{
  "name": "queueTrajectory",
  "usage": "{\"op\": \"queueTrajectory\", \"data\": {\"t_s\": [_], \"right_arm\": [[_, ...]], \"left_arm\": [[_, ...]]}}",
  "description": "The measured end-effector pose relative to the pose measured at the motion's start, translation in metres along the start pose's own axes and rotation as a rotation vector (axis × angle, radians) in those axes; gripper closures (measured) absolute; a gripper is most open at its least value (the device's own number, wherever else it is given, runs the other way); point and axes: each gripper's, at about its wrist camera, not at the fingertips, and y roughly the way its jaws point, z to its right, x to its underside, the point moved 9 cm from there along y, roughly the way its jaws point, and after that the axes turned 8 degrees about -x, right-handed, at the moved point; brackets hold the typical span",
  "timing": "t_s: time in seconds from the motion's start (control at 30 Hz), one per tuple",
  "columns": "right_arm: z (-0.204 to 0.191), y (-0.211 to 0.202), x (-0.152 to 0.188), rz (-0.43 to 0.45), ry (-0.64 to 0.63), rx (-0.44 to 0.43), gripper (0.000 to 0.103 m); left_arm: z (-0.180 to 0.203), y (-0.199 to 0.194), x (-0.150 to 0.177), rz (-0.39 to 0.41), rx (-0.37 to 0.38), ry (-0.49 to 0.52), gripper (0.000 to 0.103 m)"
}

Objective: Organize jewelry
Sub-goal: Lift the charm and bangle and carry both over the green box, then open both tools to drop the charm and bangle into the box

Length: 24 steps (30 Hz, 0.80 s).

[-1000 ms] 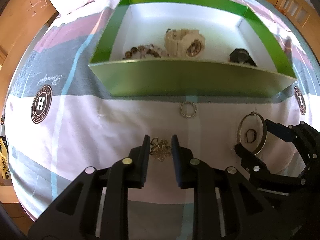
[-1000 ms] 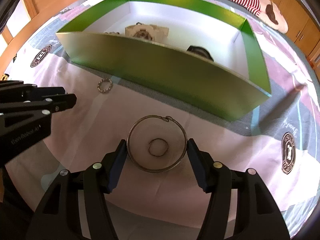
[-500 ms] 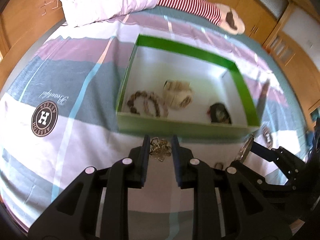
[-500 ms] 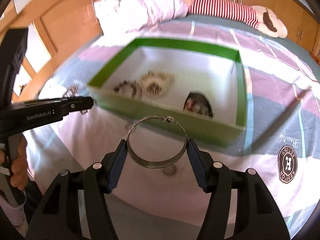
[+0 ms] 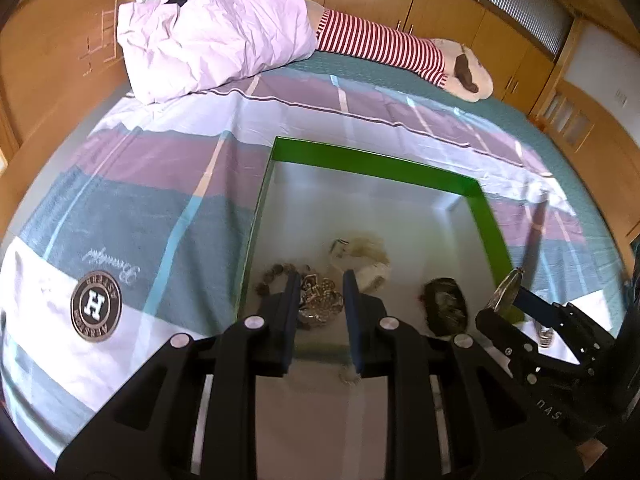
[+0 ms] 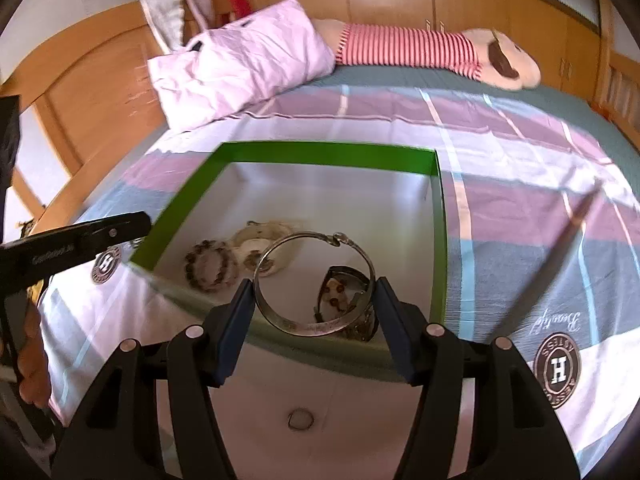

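My left hand-held gripper [image 5: 321, 300] clamps a brooch [image 5: 320, 305], my right [image 6: 314, 294] a bangle [image 6: 314, 280]; next, release both into the box [image 6: 320, 152].

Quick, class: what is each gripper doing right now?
Left gripper: closed on a small metal trinket.
Right gripper: closed on a silver bangle.

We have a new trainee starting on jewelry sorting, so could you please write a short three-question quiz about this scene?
1. True or false: the right gripper holds a silver bangle.
2. What is clamped in the left gripper? A) a pen B) a metal jewelry cluster C) a watch
3. What small item lies on the bedspread, outside the green box?

Key: 1 true. 2 B. 3 a small ring.
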Motion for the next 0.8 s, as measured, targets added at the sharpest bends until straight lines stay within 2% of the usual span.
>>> {"op": "queueTrajectory", "data": {"t_s": [0.1,0.43,0.47,0.5,0.57,0.7,0.8], "right_arm": [[0.008,0.013,-0.005,-0.002,0.016,0.019,0.042],[0.021,0.022,-0.005,-0.014,0.05,0.033,0.041],[0.019,0.02,-0.006,-0.013,0.053,0.022,0.039],[0.018,0.017,-0.007,-0.011,0.053,0.016,0.033],[0.012,0.008,-0.01,0.011,0.046,0.006,0.029],[-0.004,-0.011,-0.006,0.0,0.029,-0.049,0.029],[-0.018,-0.021,0.017,-0.076,0.007,-0.104,0.029]], "left_arm": [[0.001,0.012,-0.003,0.012,-0.034,0.031,0.081],[0.007,0.033,0.0,-0.014,-0.059,0.06,0.081],[0.006,0.034,0.001,-0.019,-0.058,0.055,0.077],[0.005,0.035,0.002,-0.027,-0.052,0.049,0.068],[0.003,0.033,0.002,-0.036,-0.043,0.029,0.053],[-0.003,0.018,0.002,-0.045,-0.014,0.008,0.051],[-0.008,0.0,0.01,-0.065,0.027,-0.003,0.054]]}}
